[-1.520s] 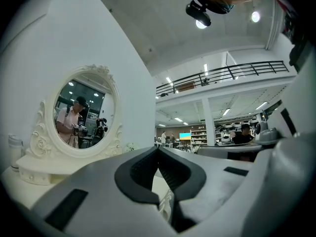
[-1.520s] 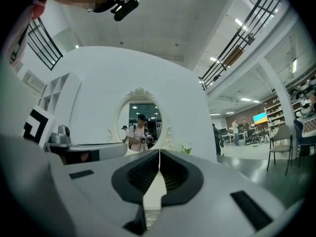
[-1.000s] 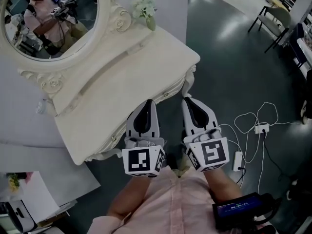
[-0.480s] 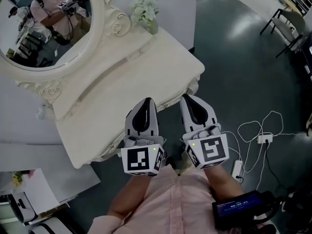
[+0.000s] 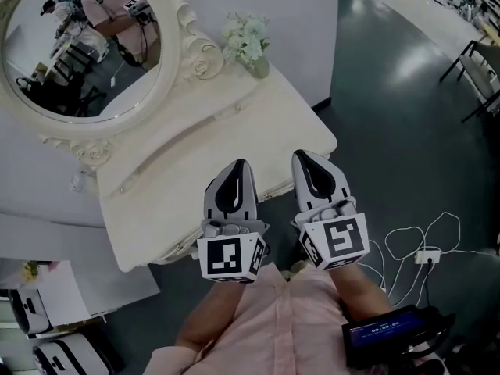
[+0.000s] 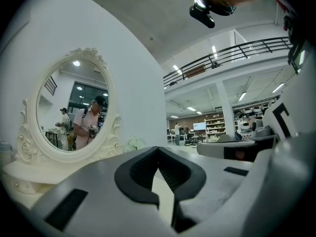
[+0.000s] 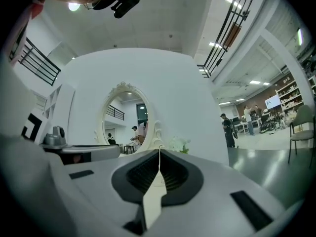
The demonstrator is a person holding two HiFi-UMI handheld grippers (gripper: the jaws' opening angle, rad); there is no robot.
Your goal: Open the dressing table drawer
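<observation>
The cream dressing table [image 5: 156,201] stands at the left with its oval mirror [image 5: 82,45] and a small vase of white flowers [image 5: 248,44]. Its drawer front runs under the near edge, mostly hidden by the top. In the head view my left gripper [image 5: 237,164] and right gripper [image 5: 306,156] are side by side, tips over that near edge. Both are shut with nothing between the jaws. In the left gripper view the left gripper [image 6: 158,149] points level toward the mirror [image 6: 74,107]. In the right gripper view the right gripper [image 7: 159,149] faces the mirror [image 7: 127,125] and flowers [image 7: 178,144].
White cables and a power strip [image 5: 426,255] lie on the dark floor at the right. A chair [image 5: 480,69] stands at the far right. A dark device with a lit screen [image 5: 383,336] hangs at my waist. Cases [image 5: 47,350] sit at the lower left.
Both grippers have moved together toward the table; their tips now overlap its near edge in the head view. The table and mirror sit further right in view. Jaws stayed shut.
</observation>
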